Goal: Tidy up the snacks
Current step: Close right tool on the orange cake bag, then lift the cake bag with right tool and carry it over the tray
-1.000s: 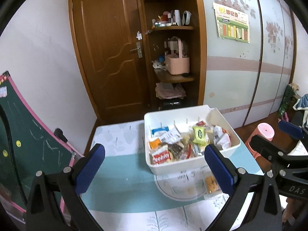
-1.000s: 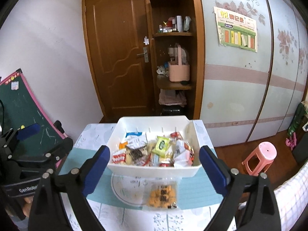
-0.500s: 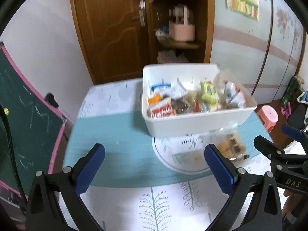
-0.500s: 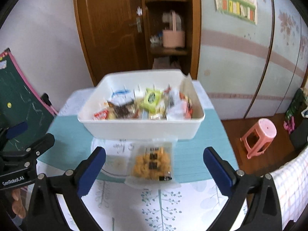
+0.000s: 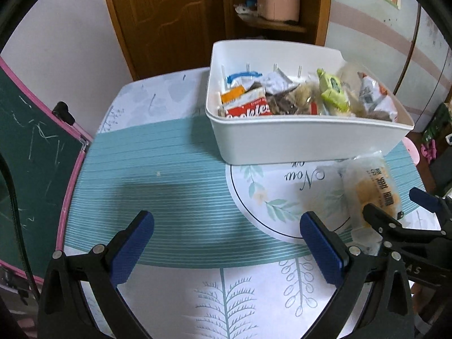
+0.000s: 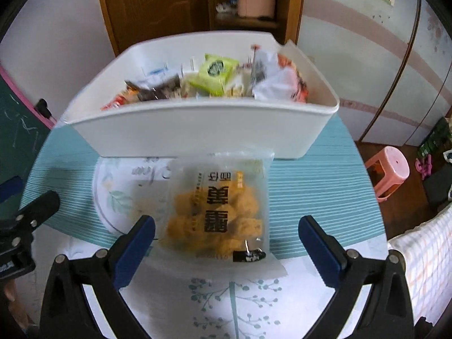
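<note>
At the far left a green chalkboard (image 5: 25,152) leans beside the desk (image 5: 169,186), well clear of the work. The left tool (image 5: 226,251) hangs over bare striped cloth with its jaws wide apart and nothing between them. Further right stands the white bin (image 6: 197,130), already heaped with packets, its near wall just touching the top edge of the one loose snack: a clear bag (image 6: 217,209) of yellow puffed pieces lying flat on the desk in front of it. The right tool (image 6: 226,245) is over this bag, jaws spread wide and just lately opened further, the left pad at the bag's left edge and the right pad well off to its right; neither presses on it. The bag looks light, soft and slick, and its contents probably crush easily, so a gentle pinch on the sealed lower edge or a side margin seems safest. The bin wall stands directly behind it, and the bag would need lifting over that rim. At the far right a pink stool (image 6: 389,169) sits on the floor, out of the way.
</note>
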